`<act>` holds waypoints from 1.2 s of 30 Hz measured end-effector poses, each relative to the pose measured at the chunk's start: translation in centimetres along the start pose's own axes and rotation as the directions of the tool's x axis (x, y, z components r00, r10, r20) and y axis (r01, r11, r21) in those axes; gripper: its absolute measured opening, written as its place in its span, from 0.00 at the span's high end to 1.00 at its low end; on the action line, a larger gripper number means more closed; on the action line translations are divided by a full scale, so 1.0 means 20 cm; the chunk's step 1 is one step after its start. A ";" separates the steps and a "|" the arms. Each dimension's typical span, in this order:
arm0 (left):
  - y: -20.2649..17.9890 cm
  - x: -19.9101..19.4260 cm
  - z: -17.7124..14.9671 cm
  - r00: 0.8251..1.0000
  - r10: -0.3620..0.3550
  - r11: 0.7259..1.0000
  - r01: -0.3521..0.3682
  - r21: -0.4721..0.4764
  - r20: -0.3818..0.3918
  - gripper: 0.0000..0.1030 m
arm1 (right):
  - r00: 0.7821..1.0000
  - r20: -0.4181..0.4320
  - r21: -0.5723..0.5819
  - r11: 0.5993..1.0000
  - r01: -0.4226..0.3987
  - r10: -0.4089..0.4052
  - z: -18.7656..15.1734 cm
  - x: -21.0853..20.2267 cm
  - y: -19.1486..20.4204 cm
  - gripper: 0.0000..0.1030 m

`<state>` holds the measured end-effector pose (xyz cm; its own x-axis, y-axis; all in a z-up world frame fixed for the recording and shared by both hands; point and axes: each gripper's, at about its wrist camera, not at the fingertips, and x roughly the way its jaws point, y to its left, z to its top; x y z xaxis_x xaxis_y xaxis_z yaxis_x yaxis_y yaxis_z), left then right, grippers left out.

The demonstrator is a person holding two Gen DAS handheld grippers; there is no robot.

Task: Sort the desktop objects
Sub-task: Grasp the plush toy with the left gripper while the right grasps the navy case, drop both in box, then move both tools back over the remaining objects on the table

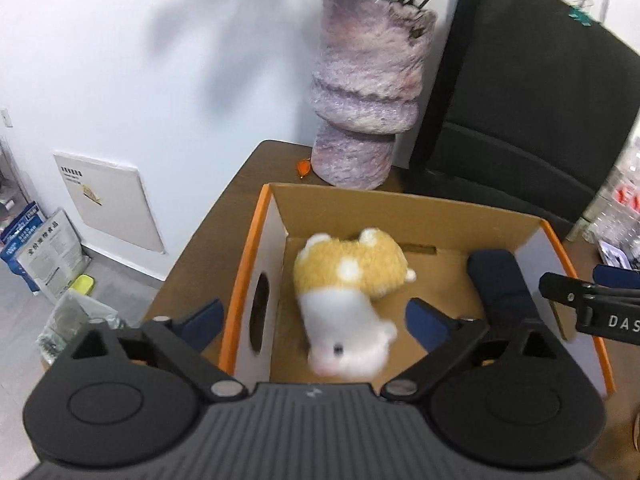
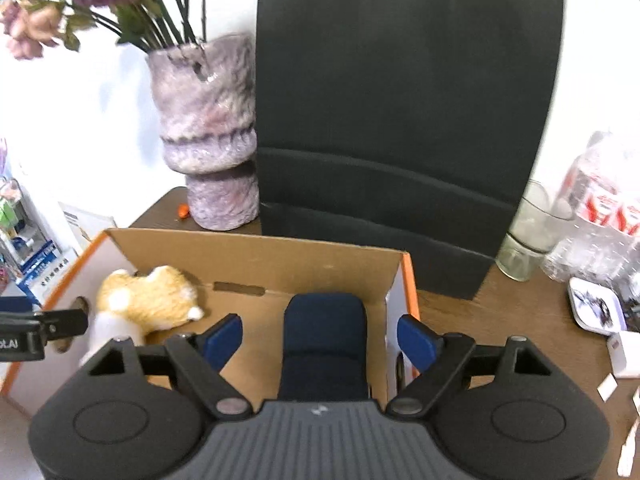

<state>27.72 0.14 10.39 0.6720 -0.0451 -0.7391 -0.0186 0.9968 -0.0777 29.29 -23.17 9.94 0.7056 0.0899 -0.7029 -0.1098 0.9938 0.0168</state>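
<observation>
An open cardboard box with orange edges stands on the brown desk. A yellow-and-white plush hamster lies inside it on the left, blurred; it also shows in the right wrist view. A dark blue case lies in the box's right part and shows in the right wrist view. My left gripper is open above the box's left wall, over the hamster, holding nothing. My right gripper is open over the blue case, its right finger outside the box wall.
A purple fuzzy vase with flowers stands behind the box beside a black chair back. A small orange thing lies by the vase. A glass, plastic bottles and a small tray sit at the right.
</observation>
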 end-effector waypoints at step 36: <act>0.04 -1.03 -1.64 0.951 -0.158 0.985 0.134 0.107 0.267 0.00 | 0.981 0.166 0.032 0.993 -0.111 0.104 -1.62 -1.05 0.24 0.08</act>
<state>-10.38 -0.28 3.66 0.8394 -0.1829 -0.5118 0.1509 0.9831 -0.1037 -8.74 -22.36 1.81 0.7968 0.2026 -0.5693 -0.1650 0.9793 0.1177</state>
